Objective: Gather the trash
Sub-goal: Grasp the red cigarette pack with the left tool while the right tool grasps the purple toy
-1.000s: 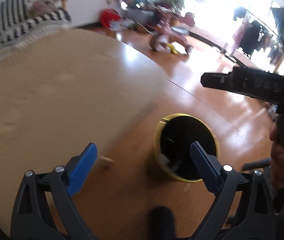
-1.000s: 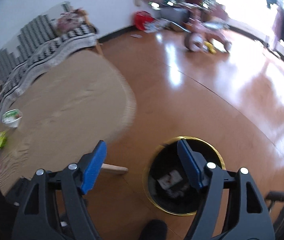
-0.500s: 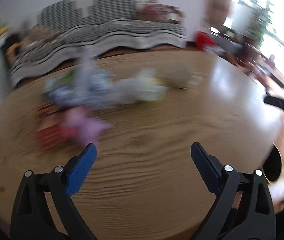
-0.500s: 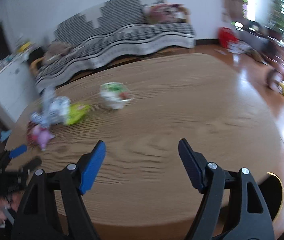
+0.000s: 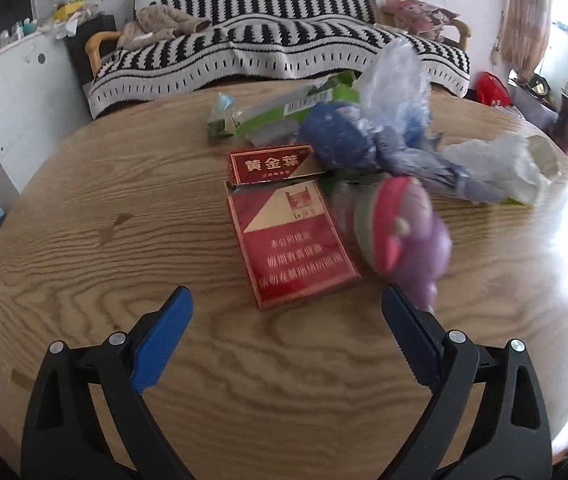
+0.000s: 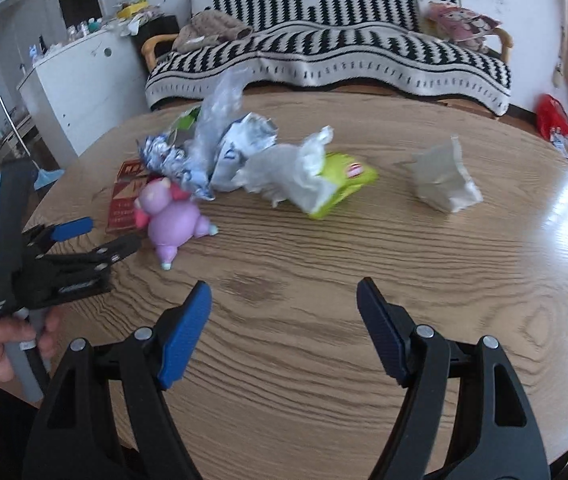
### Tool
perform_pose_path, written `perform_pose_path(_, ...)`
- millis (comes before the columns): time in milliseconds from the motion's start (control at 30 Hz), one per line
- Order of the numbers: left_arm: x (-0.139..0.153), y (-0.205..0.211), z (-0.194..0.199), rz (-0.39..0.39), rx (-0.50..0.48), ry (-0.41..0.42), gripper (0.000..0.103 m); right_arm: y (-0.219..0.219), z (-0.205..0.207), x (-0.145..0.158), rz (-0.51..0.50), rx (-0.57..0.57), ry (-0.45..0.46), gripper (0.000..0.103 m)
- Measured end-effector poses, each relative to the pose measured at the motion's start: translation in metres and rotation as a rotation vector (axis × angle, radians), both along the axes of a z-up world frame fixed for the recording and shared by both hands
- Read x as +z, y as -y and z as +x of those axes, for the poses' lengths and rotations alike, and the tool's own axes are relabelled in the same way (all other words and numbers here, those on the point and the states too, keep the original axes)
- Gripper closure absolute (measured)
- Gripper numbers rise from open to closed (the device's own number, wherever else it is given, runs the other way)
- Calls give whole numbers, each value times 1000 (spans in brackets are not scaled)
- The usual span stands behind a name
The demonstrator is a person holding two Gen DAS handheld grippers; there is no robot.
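Observation:
Trash lies on a round wooden table (image 5: 83,240). A red cigarette pack (image 5: 290,240) lies just ahead of my open, empty left gripper (image 5: 288,344). Right of it is a purple toy pig (image 5: 404,232), also in the right wrist view (image 6: 175,220). Behind are a blue wrapper with clear plastic (image 5: 368,132), a green box (image 5: 279,114) and white crumpled plastic (image 5: 500,168). My right gripper (image 6: 284,328) is open and empty over bare table. Ahead of it lie white plastic on a lime-green packet (image 6: 324,184) and a crumpled white paper bag (image 6: 444,180). The left gripper (image 6: 79,240) shows at the left.
A striped sofa (image 6: 344,40) stands behind the table. A white cabinet (image 6: 79,80) stands at the back left. The table edge runs close below both grippers.
Both grippers have swung from the yellow-rimmed bin on the floor to the table top. They have moved closer to the trash pile. Both stay open.

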State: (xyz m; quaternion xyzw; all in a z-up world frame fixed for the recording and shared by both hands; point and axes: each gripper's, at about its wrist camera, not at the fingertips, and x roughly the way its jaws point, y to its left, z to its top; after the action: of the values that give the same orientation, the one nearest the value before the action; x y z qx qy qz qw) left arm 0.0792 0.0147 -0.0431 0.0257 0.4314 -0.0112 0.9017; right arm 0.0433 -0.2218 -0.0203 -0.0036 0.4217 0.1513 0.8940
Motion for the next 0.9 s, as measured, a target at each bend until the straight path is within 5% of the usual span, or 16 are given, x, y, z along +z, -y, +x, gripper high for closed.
perform_pose_path(900, -11, -60, 53, -87, -3, -64, 11, -142, 70, -43, -69, 202, 8, 29)
